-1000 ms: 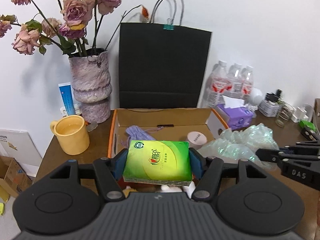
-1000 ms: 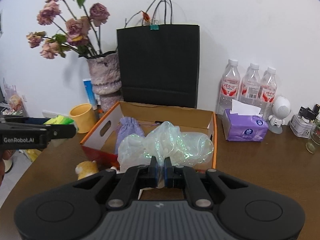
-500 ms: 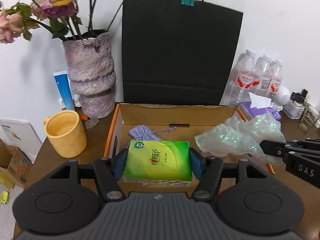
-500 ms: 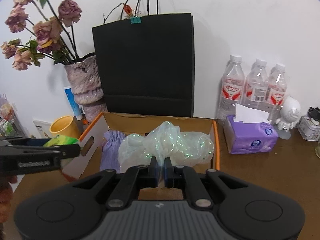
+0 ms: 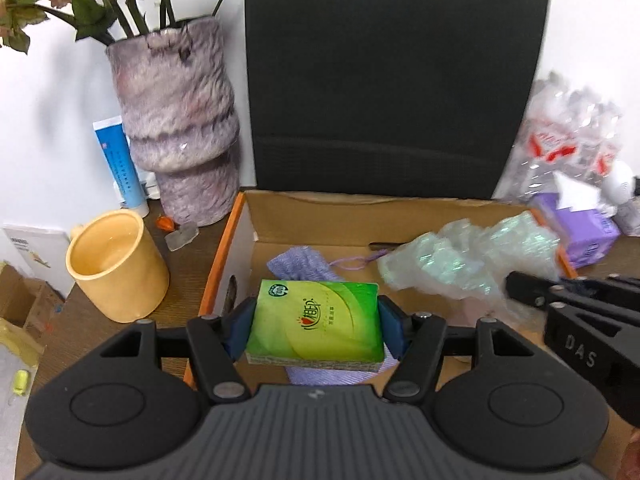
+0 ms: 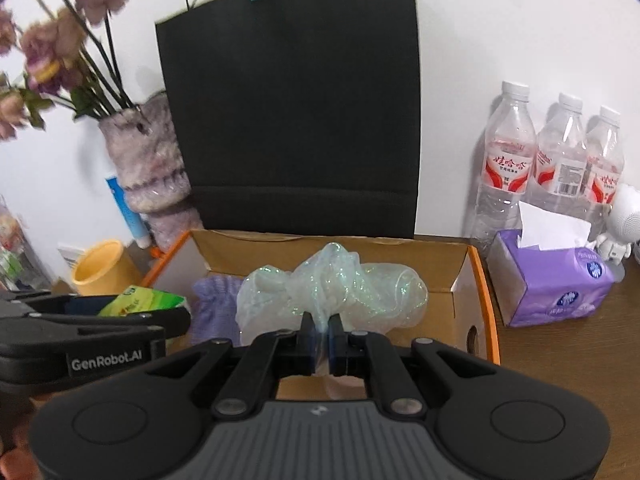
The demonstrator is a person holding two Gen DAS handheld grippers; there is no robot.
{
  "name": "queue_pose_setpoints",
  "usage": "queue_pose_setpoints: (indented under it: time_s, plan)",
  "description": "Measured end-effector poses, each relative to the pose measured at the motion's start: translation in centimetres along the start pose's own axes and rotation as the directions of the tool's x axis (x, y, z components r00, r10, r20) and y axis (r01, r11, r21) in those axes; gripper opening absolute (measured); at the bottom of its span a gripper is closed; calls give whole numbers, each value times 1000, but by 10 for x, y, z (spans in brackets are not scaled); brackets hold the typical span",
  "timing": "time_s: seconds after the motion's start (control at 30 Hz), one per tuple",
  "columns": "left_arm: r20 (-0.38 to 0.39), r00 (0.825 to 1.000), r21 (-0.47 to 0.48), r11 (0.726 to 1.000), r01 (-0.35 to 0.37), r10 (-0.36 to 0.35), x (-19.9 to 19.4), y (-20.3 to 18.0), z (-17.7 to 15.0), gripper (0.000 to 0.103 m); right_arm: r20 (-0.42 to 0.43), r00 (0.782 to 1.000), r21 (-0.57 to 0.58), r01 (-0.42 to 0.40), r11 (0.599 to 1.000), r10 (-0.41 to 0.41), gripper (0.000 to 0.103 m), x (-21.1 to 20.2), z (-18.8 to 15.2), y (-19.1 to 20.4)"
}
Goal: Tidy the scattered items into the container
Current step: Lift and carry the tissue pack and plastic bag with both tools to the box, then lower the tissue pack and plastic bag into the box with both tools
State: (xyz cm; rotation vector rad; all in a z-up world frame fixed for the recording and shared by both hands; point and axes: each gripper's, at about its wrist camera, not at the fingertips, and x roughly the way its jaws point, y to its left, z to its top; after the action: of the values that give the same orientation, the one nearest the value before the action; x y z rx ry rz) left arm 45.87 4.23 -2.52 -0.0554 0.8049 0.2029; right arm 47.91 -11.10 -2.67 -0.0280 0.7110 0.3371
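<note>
My left gripper (image 5: 314, 330) is shut on a green tissue pack (image 5: 316, 324) and holds it over the left part of the open cardboard box (image 5: 360, 220). My right gripper (image 6: 322, 332) is shut on a crumpled iridescent plastic wrap (image 6: 332, 288), held over the same box (image 6: 472, 280). A lilac drawstring pouch (image 5: 300, 266) lies inside the box, also seen in the right wrist view (image 6: 214, 304). The wrap (image 5: 464, 264) and the right gripper show at the right of the left wrist view; the tissue pack (image 6: 140, 300) shows at the left of the right wrist view.
A yellow mug (image 5: 116, 264), a mottled vase with dried roses (image 5: 178, 128) and a blue tube (image 5: 120, 164) stand left of the box. A black paper bag (image 6: 292, 112) stands behind it. Three water bottles (image 6: 556, 160) and a purple tissue box (image 6: 556, 288) stand at the right.
Both grippers have moved forward over the box with their loads. The tissue pack and the wrap now hang above the box interior, closer to the bag.
</note>
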Motion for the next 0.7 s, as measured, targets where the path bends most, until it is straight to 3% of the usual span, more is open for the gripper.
queue_pose_setpoints:
  time_s: [0.33, 0.7]
  plan:
    - [-52, 998, 7, 1000, -20, 20, 45, -6, -5, 64, -34, 999, -14, -13, 1000, 13, 5, 41, -13, -1]
    - [-90, 996, -5, 1000, -31, 30, 75, -2, -14, 65, 16, 999, -65, 37, 997, -36, 5, 54, -21, 10]
